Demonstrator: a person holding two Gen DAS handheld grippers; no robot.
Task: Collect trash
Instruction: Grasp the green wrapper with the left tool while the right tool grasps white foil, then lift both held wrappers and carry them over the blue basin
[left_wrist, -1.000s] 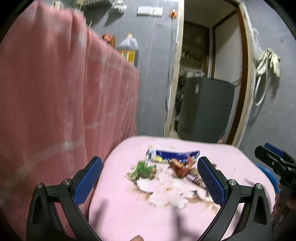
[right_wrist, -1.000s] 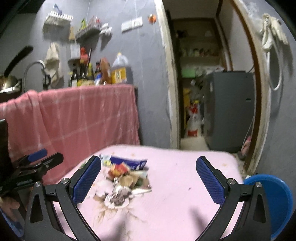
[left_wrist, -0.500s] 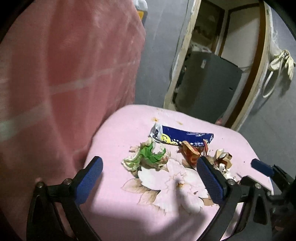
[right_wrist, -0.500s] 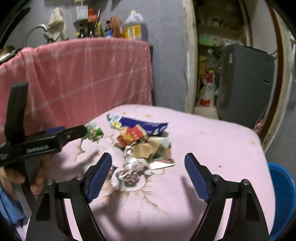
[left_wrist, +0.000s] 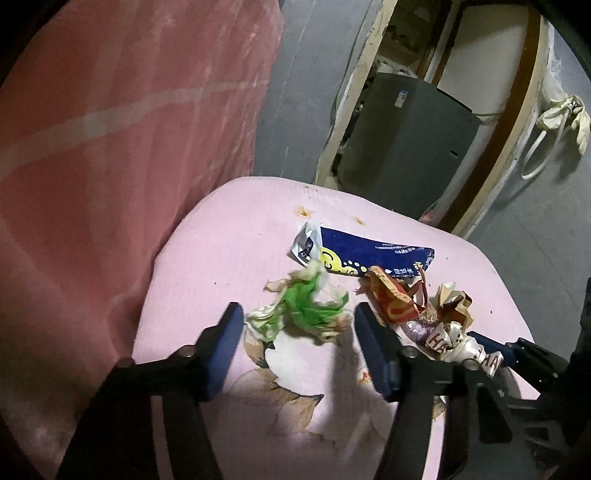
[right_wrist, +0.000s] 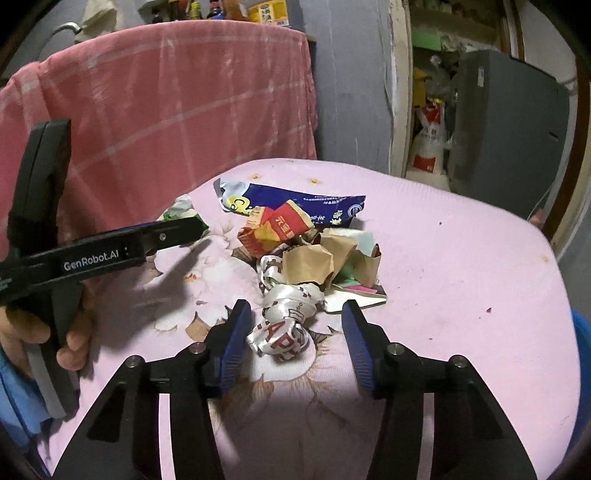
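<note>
Hovering over the pink floral tablecloth (right_wrist: 461, 258), your left gripper (left_wrist: 299, 325) spreads its jaws wide around the crumpled green wrapper (left_wrist: 306, 306). Beside it lie the blue packet (left_wrist: 369, 254) and red carton (right_wrist: 280, 229). Your right gripper (right_wrist: 295, 325), jaws parted, brackets the white crumpled wrapper (right_wrist: 284, 321), gripping nothing.

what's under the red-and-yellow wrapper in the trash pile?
The red-and-yellow wrapper overlaps the near edge of the blue packet, which lies flat on the pink cloth. Crumpled brown paper sits against its near side. What lies directly beneath the wrapper is covered.
</note>
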